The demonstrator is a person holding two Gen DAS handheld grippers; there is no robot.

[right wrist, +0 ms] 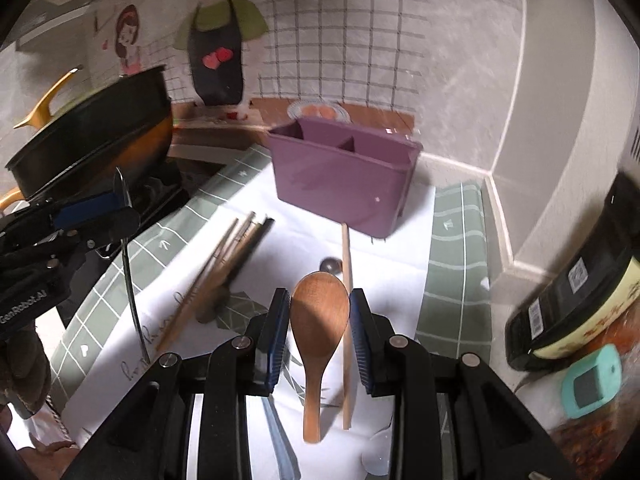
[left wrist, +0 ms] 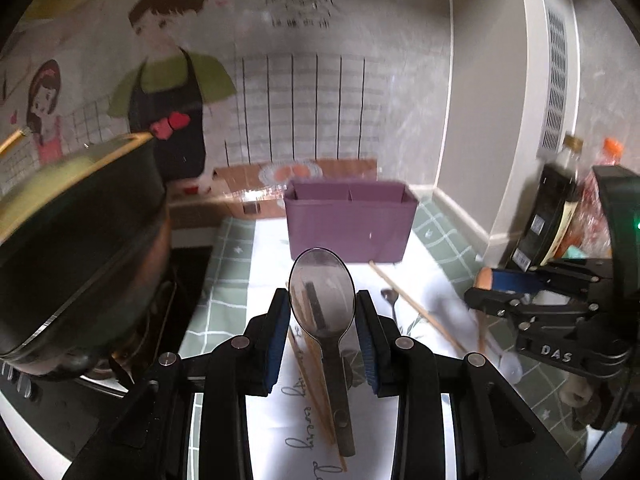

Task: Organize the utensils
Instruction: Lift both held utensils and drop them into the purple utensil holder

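While both grippers are tilted down toward the counter, a metal spoon (left wrist: 322,292) is clamped by the left gripper (left wrist: 322,312) and a wooden spoon (right wrist: 319,320) by the right gripper (right wrist: 319,314). Both handles' ends are hidden. Ahead, a purple organizer (left wrist: 350,224) is stood on a white cloth (right wrist: 384,268), chopsticks (right wrist: 224,264) lying between.

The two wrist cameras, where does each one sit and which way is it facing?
Left wrist: on the left gripper, looking down its fingers past a held metal spoon to the purple caddy; the right gripper shows alongside.
Right wrist: on the right gripper, holding a wooden spoon, facing the caddy; the left gripper shows.
Shared: caddy, pan, wall mural.
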